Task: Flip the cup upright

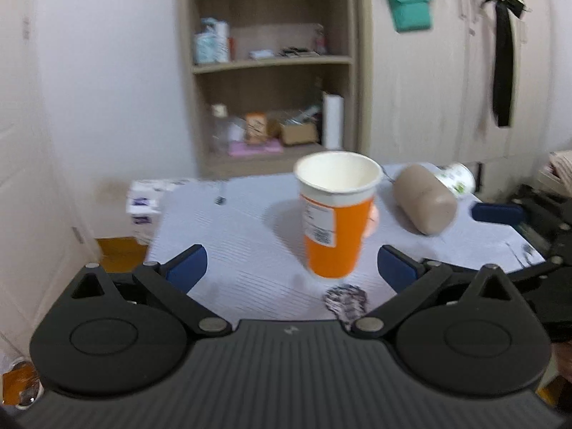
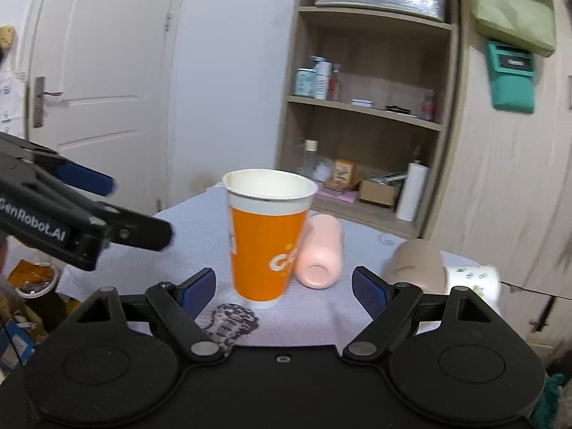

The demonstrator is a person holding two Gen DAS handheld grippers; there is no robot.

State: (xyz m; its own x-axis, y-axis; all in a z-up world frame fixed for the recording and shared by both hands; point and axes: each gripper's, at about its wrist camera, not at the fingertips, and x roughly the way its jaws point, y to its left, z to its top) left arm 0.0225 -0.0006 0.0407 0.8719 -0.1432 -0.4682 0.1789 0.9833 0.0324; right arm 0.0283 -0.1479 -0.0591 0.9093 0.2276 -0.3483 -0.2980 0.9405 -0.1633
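An orange paper cup [image 1: 336,218] with a white rim stands upright, mouth up, on the white table cloth [image 1: 232,236]. It also shows in the right wrist view [image 2: 266,236]. My left gripper [image 1: 291,268] is open and empty, its blue pads on either side of the cup's base and short of it. My right gripper [image 2: 284,291] is open and empty, just in front of the cup. The left gripper also shows in the right wrist view at the left [image 2: 107,211].
A pink cup [image 2: 320,255] lies on its side right of the orange cup. A brown cup [image 1: 425,200] and a white patterned cup [image 1: 457,177] lie on their sides at the far right. A shelf unit [image 1: 271,71] stands behind the table.
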